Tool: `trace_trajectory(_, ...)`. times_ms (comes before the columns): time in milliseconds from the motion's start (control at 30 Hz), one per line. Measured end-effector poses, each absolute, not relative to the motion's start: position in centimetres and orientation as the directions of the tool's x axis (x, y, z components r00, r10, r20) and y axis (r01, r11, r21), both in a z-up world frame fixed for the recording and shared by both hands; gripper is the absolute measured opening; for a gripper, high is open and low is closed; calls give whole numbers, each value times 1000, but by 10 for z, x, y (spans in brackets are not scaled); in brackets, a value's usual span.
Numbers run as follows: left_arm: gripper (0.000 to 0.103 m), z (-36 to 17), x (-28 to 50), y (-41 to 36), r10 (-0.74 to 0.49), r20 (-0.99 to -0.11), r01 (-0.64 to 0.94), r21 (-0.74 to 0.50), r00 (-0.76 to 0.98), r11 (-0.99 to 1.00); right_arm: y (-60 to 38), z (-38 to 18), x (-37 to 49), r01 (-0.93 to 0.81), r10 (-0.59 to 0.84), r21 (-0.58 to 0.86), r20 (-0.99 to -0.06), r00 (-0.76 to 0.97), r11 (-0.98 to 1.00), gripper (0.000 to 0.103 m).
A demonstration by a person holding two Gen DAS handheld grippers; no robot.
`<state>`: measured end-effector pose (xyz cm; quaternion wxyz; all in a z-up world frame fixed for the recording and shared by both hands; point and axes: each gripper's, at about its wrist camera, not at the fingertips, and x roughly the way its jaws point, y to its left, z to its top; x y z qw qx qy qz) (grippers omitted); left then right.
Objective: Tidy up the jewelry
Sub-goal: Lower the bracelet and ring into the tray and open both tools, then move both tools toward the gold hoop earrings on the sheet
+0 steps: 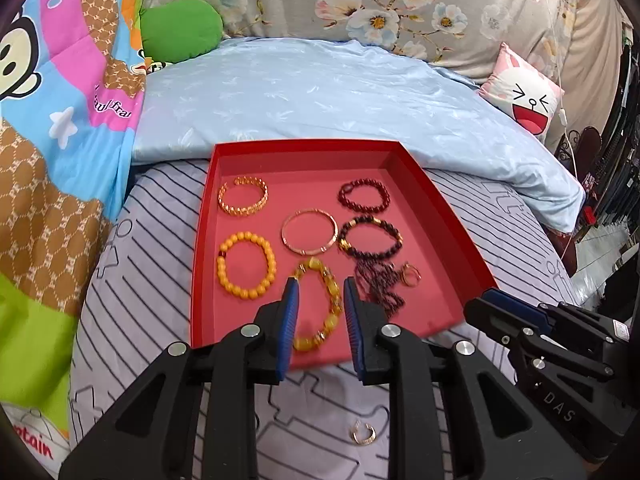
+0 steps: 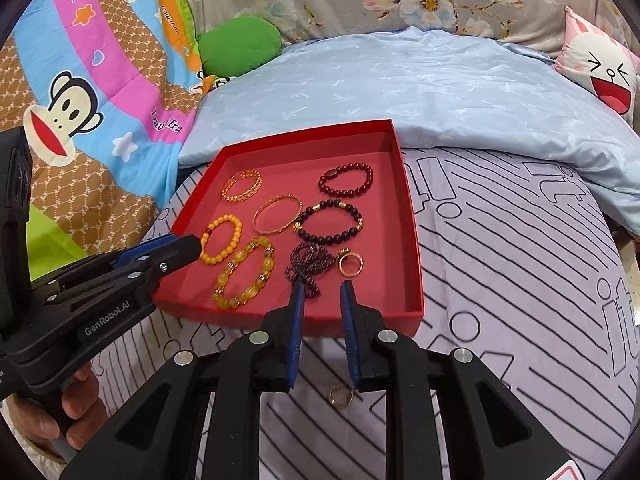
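Jewelry fills the red tray [image 2: 414,264] on the bed, but one gold ring [image 2: 341,396] lies loose on the striped sheet [image 2: 520,280], just outside the tray's near edge. Right tool [image 2: 322,286] hangs above it, jaws parted and empty; left tool [image 1: 320,282] is likewise apart, holding nothing. Best approach, I'd judge: lower straight down, pinch the band without gathering cloth, then lift it over the wall.

Bare striped sheet [image 2: 520,280] right of red tray [image 2: 416,272]
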<state>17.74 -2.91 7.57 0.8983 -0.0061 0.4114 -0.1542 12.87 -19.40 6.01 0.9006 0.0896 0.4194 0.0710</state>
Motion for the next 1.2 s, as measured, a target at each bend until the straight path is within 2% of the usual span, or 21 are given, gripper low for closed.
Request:
trace_trajectory(100,28,76,166,-29,-278,-739,269,-135,614,954,-192,60,117,-53,205,223,-745,634,973,19)
trace_trajectory(733,33,45,111,-30,-268,-791,271,-134,550,953,-189,31,67,-44,206,221,-795,571,974,19)
trace_trajectory(1200,41,15,101,-25,-259,-827,252,-147,500,957,-195,4,87,-22,176,196,-820,544,980,19)
